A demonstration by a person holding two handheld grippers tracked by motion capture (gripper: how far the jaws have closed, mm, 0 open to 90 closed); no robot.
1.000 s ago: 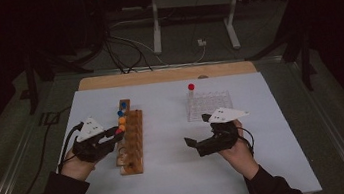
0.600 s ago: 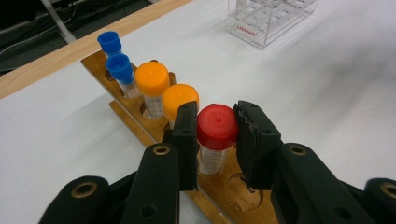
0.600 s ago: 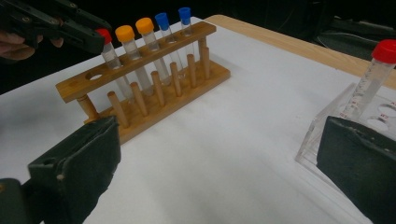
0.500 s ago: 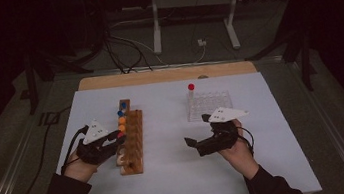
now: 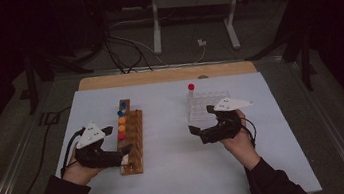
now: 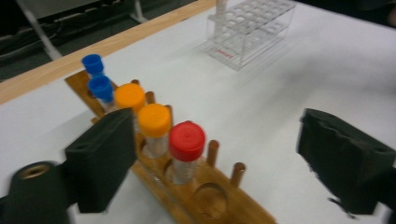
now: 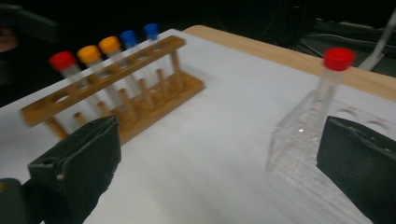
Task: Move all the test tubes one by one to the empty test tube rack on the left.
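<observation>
Seen from the high view, a person in dark sleeves is working at a table that is wearing a smooth white sheet over a pale wooden top. The left gripper is lying low against the near end of a wooden tube rack, a long brown block that is carrying a row of capped tubes. The right gripper is hovering just in front of a clear plastic rack, where a single red-capped tube is standing upright at the far left corner. Both hands are gripping their tools from behind, wrists near the table.

In the left gripper view, the jaws have just been opening and are now standing wide, their black foam-like pads apart with nothing pressed between them. A red-capped tube in the wooden rack is sitting in the gap, upright in its round hole, beside two orange-capped tubes and two blue-capped tubes. Thin wooden pegs are rising along the rack's edge, and the hole nearest the camera is showing bare wood.

In the right gripper view, the jaws are spread wide and holding nothing. The wooden rack is stretching away at the left with its coloured caps in line, while the transparent, grid-topped rack is showing blurred at the right.
</observation>
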